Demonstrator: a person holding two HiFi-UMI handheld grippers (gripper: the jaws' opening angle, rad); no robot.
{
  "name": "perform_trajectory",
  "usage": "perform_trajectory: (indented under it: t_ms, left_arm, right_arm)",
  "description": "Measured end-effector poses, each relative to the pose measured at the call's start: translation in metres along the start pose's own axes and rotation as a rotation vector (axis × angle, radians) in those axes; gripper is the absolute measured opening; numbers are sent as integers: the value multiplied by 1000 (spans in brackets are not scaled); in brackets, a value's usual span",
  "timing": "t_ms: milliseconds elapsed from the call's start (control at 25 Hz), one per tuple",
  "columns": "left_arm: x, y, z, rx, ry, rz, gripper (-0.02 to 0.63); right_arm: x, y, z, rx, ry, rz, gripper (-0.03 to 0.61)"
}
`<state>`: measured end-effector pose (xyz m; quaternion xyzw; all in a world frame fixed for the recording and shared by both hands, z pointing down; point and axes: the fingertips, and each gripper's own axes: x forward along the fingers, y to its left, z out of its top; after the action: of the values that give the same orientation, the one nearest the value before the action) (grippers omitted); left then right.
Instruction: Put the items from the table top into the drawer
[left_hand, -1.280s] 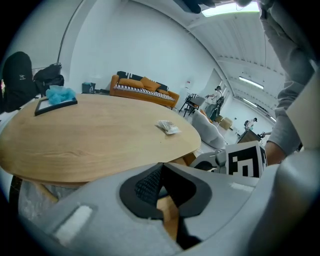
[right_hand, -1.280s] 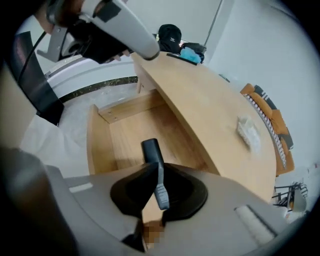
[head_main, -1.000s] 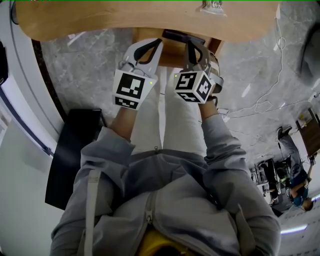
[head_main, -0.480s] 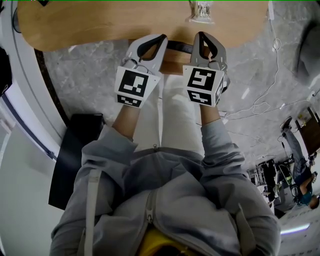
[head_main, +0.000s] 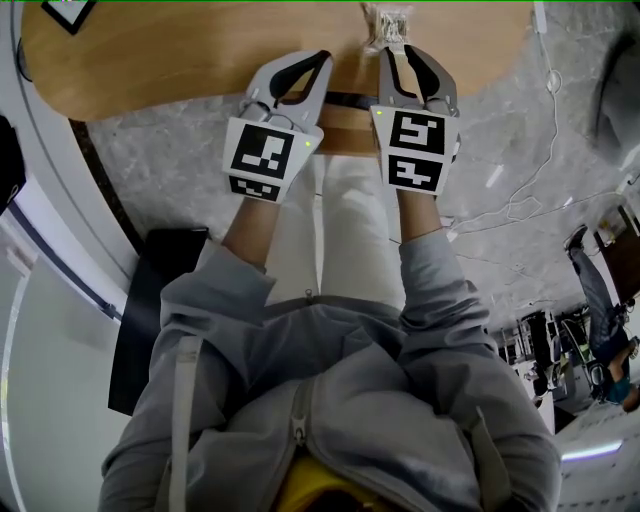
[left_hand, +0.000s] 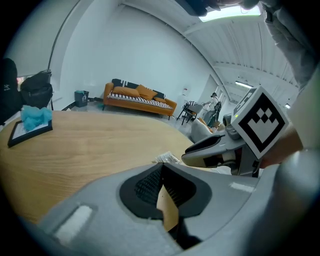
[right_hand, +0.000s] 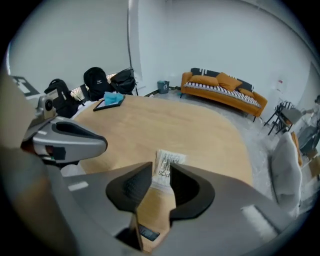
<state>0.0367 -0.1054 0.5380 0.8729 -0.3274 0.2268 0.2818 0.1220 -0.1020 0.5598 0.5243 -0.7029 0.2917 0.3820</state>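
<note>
At table (right_hand: 200, 130) edge: R claw (right_hand: 161, 169) just opening, empty, facing packet (right_hand: 170, 159).

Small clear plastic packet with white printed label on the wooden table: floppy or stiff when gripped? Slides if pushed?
The small clear plastic packet lies flat and thin: probably light and floppy, sagging from a pinch. On the smooth round wooden table it likely slides, not tips. Contents too small to tell.

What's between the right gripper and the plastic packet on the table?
Nothing visible. The right gripper has just been opening its jaws, which hold nothing, and the packet lies straight ahead of them on the bare wood of the table.
</note>
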Motion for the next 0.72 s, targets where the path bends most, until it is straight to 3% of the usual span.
perform_trajectory:
  t_ms: [80, 160, 280, 520, 720]
  left_arm:
    - [3, 1, 0, -2, 5, -2, 6]
    - [6, 1, -1, -5, 12, -6, 6]
    - [9, 2, -4, -9, 24, -10, 6]
    - [12, 9, -1, -17, 34, -3, 6]
    - [10, 13, -3, -25, 38, 5, 6]
  right_arm:
    - [8, -1, -3, 61, 24, 28, 168]
    - [18, -3, -7, 116, 55, 48, 283]
    - [31, -9, -14, 184, 101, 57, 367]
    - [55, -14, -17, 190, 193, 47, 396]
    - [69, -10, -20, 177, 236, 41, 353]
